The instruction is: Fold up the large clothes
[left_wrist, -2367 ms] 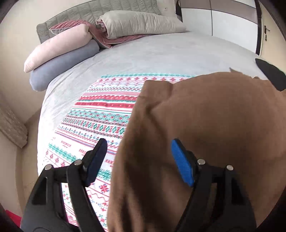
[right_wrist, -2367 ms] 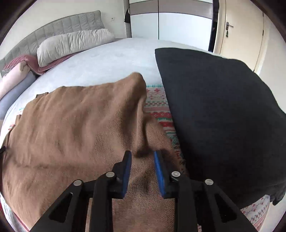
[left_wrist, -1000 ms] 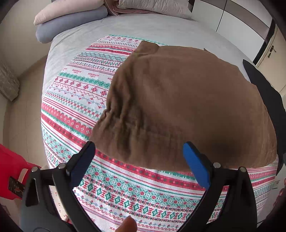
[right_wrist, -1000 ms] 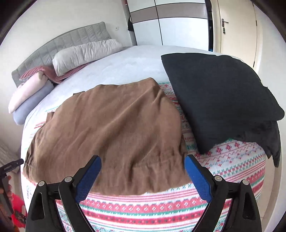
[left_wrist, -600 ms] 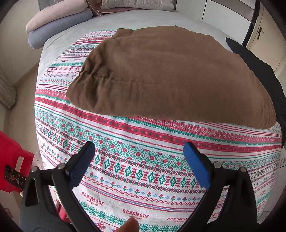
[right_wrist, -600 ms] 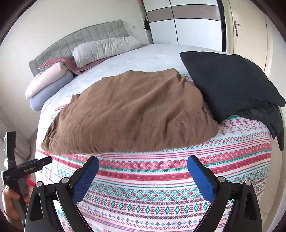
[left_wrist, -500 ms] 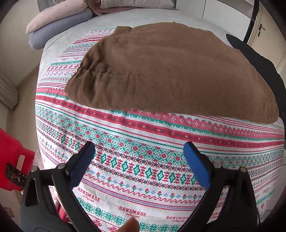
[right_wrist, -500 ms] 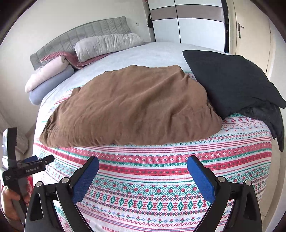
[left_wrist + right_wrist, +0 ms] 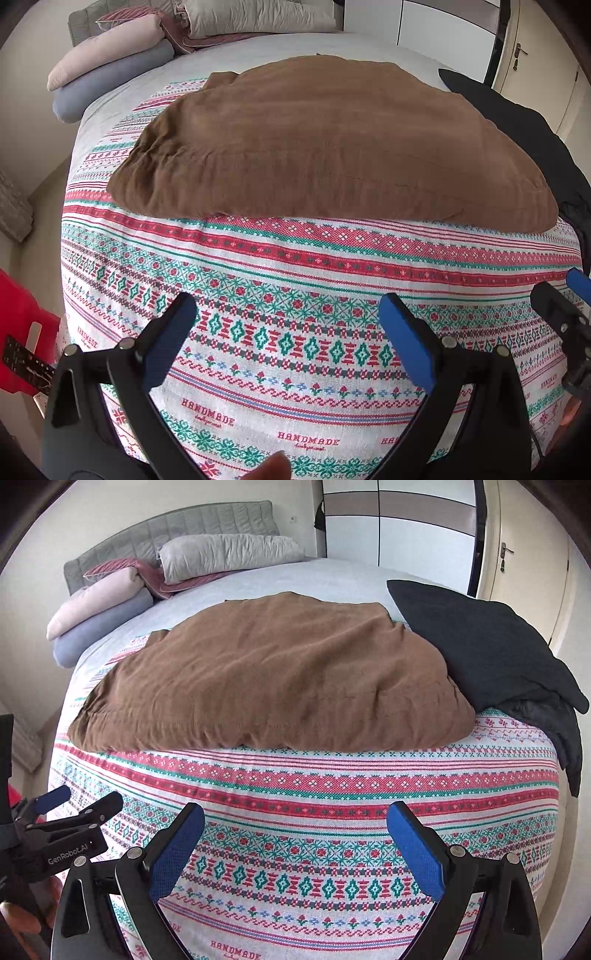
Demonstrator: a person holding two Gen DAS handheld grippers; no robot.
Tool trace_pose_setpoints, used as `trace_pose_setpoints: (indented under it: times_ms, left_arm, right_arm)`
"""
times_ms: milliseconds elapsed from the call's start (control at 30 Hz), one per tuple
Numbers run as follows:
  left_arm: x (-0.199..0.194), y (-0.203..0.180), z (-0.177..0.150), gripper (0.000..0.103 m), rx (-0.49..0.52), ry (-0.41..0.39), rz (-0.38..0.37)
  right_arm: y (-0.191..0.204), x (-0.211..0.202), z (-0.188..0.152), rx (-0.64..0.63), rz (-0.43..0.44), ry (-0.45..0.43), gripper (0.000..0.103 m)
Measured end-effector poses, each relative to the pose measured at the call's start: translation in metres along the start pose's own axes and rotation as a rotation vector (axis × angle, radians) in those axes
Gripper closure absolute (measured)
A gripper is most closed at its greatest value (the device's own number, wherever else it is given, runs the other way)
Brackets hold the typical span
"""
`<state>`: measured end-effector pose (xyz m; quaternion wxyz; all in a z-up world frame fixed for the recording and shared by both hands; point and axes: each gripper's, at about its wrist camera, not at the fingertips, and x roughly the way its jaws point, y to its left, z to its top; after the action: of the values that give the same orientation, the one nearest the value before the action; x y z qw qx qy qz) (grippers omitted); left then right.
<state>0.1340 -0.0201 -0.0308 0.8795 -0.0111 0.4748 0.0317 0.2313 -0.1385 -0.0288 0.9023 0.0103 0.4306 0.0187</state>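
A large brown garment [image 9: 325, 147] lies folded in a broad rectangle on a red, green and white patterned blanket [image 9: 295, 295] on the bed; it also shows in the right wrist view [image 9: 273, 679]. My left gripper [image 9: 288, 325] is open and empty, held back over the blanket near the foot of the bed, well short of the garment. My right gripper [image 9: 295, 834] is open and empty too, likewise back over the blanket [image 9: 295, 801]. Each gripper shows at the edge of the other's view.
A black garment pile [image 9: 498, 657] lies at the brown garment's right edge. Pillows [image 9: 225, 554] and rolled bolsters [image 9: 99, 609] sit by the grey headboard. A red object [image 9: 18, 332] stands on the floor at left. Wardrobe and door stand behind.
Both grippers have let go of the brown garment, opened wide and pulled back toward the foot of the bed. The garment now lies still, folded on the blanket.
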Motion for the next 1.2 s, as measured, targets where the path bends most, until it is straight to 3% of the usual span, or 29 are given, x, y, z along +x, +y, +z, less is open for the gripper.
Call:
trace_pose_setpoints:
  times_ms: [300, 1200]
  left_arm:
    - [0.004, -0.008, 0.003, 0.004, -0.001, -0.001, -0.014]
    - [0.009, -0.014, 0.000, 0.004, 0.030, 0.017, -0.012]
  right_arm:
    - [0.001, 0.007, -0.001, -0.009, -0.038, 0.003, 0.003]
    - [-0.005, 0.018, -0.006, 0.020, -0.011, 0.062, 0.003]
